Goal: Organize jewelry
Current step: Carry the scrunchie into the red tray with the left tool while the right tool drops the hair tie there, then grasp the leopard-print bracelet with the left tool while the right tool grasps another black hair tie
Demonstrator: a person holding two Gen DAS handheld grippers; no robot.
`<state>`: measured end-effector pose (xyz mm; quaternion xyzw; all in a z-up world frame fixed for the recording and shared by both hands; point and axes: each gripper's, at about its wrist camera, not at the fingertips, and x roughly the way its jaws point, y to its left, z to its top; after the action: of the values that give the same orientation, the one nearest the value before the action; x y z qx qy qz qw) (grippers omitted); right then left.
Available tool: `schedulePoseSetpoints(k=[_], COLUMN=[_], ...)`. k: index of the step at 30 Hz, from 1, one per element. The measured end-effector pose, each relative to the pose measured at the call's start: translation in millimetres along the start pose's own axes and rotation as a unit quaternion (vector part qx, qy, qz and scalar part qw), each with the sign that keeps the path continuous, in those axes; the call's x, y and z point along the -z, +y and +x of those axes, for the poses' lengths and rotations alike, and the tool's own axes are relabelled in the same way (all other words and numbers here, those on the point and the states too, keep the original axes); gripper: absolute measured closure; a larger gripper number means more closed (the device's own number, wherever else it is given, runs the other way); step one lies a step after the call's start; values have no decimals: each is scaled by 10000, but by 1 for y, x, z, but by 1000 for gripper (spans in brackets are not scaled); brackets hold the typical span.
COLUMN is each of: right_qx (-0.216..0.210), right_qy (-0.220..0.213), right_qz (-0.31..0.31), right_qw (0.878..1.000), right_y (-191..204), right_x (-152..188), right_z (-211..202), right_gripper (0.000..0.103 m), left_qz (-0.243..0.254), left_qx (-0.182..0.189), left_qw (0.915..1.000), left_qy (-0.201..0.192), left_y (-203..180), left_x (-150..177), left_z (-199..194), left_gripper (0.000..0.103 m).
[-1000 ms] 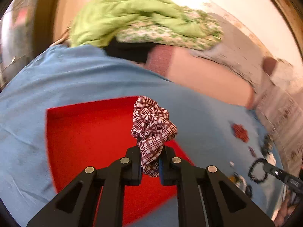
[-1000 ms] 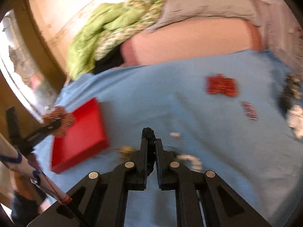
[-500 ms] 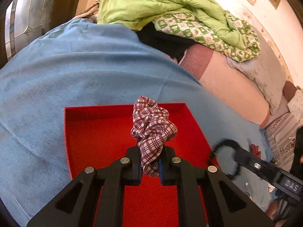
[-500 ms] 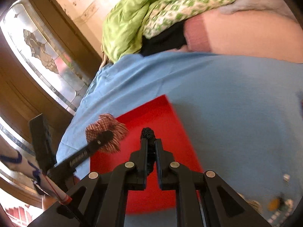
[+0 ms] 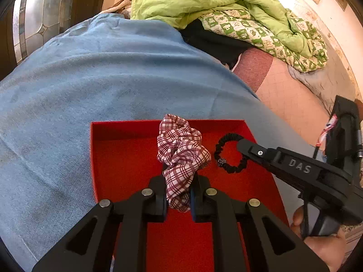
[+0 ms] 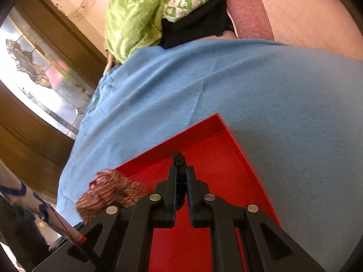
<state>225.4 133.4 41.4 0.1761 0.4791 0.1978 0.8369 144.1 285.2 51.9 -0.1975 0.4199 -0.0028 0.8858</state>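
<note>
Your left gripper [image 5: 178, 185] is clamped on the plaid scrunchie [image 5: 181, 151], which bunches up between the fingers and stands over the red tray [image 5: 127, 158], about midway along its width. Your right gripper [image 6: 180, 181] is pinched on the black hair tie [image 6: 179, 158]; from the left wrist you see that tie as a full loop [image 5: 230, 153] with a small beaded charm, hanging over the tray's right side, just beside the scrunchie but apart from it. The right wrist camera shows the tie only edge-on, as a dark coil between the fingers.

The tray lies on the blue blanket [image 5: 102, 79], its far edge parallel to the blanket's folds. From the right wrist, the scrunchie [image 6: 109, 190] is a blurred brown lump at the tray's near left corner, hiding part of the rim. Nothing else shows inside the tray.

Beyond the blanket's far edge sit a pink cushion [image 5: 290, 95], a dark garment [image 5: 211, 40] and a green quilt [image 5: 204, 0]; a leaded glass window [image 6: 40, 77] lies to the left.

Half a second ago the tie hung over the tray's right rim; it is now well inside the tray. Your left gripper holds the scrunchie just as before, with the tray nearer and more centred. A second ago your right gripper was over scattered jewelry on the blanket, none of it in view now.
</note>
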Motion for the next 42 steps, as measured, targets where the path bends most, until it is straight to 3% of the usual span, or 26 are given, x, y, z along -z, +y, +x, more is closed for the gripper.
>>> schedulePoseSetpoints(k=[7, 9, 14, 22, 28, 35, 39, 42], right_qx=[234, 247, 174, -147, -303, -56, 196, 428], right_qy=[56, 47, 26, -181, -388, -712, -845, -920], right_qz=[-38, -26, -58, -292, -350, -28, 164, 312], right_qw=[9997, 9997, 9998, 9993, 9982, 9974, 9961, 9944], right_y=[-8, -11, -14, -21, -58, -125, -157, -180], right_x=[-1, -2, -3, 8, 45, 105, 132, 143], right_z=[7, 6, -4, -65, -139, -220, -244, -251], right_gripper=[88, 76, 75, 75, 75, 75, 75, 75], left_qz=[-38, -27, -47, 167, 850, 2008, 2408, 2842], left_qx=[-170, -216, -213, -218, -225, 193, 814, 1271], left_qw=[9998, 9996, 9992, 9967, 9927, 9763, 9666, 9501], left_qy=[-119, -164, -341, -760, -831, -788, -317, 196], left_y=[-1, -3, -5, -34, -84, -154, -177, -191], left_x=[-2, -2, -5, -2, 17, 65, 91, 114], left_z=[-2, -4, -13, -35, -41, -51, -49, -44], left_gripper=[64, 62, 58, 51, 51, 47, 44, 45])
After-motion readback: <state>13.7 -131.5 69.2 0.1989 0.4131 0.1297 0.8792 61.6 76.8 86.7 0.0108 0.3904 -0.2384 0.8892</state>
